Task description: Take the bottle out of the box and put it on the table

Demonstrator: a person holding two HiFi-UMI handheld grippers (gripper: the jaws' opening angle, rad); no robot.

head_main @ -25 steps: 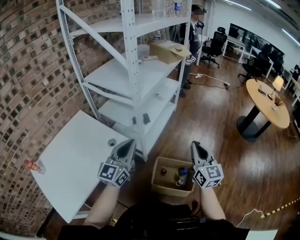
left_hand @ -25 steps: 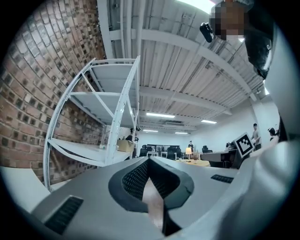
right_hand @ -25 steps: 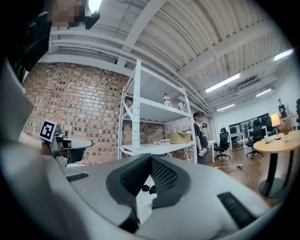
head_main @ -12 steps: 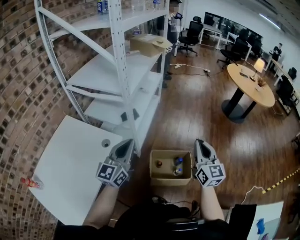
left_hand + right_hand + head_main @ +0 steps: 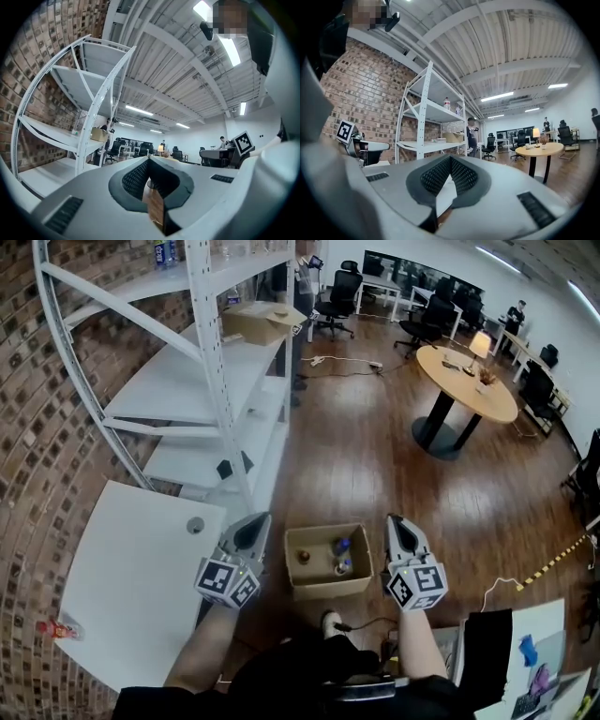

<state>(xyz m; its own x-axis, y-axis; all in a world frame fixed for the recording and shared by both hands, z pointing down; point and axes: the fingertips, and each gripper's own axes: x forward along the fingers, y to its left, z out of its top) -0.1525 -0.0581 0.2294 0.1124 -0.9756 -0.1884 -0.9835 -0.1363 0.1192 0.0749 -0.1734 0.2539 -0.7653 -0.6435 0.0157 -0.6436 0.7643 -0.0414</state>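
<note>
An open cardboard box [image 5: 326, 587] stands on the wood floor in the head view, just ahead of me. Inside it stand a bottle with a blue cap [image 5: 341, 547], a second bottle [image 5: 344, 566] beside it, and a small brown thing [image 5: 304, 557]. My left gripper [image 5: 259, 520] hovers at the box's left side, shut and empty. At the box's right side my right gripper [image 5: 395, 521] is also shut and empty. Both point forward over the floor, above the box. The white table [image 5: 131, 577] lies to the left. In each gripper view the fingertips [image 5: 149, 159] [image 5: 450, 157] meet with nothing between them.
A white metal shelf rack [image 5: 211, 381] rises behind the table and box, with a cardboard box [image 5: 260, 322] on one shelf. A small red thing [image 5: 52, 627] lies at the table's near left edge. A round wooden table [image 5: 466, 381] and office chairs stand farther back right.
The view has swung: rack and table slid left, and the box moved up and left in the picture, now squarely between the grippers. Both grippers stayed shut and empty.
</note>
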